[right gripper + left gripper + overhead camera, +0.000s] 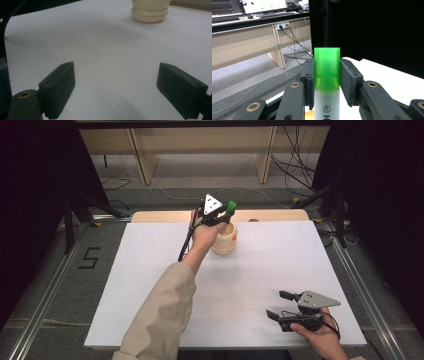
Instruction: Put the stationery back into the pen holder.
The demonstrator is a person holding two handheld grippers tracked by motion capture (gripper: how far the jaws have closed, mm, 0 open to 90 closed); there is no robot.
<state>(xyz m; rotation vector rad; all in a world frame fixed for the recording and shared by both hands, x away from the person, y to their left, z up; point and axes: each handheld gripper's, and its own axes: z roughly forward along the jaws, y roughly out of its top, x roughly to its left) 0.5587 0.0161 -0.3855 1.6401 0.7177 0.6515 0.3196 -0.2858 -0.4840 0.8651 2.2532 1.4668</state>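
Note:
My left gripper (225, 217) hovers over the mouth of a cream ribbed pot (224, 240) near the table's far edge, shut on a highlighter with a green cap (231, 206). In the left gripper view the white-bodied highlighter (327, 82) stands upright between the two black pads, cap upward, both pads pressed against it. My right gripper (280, 305) rests low at the front right of the white table (165, 270), open, with nothing between its fingers (58, 86). The pot's base (149, 11) lies far ahead in the right gripper view.
A wooden strip (270, 215) borders the table's far edge. Beyond it are desk legs (142, 160) and loose cables (295, 170) on the floor. Metal rails (45, 290) run along both sides of the table. Black curtains close in left and right.

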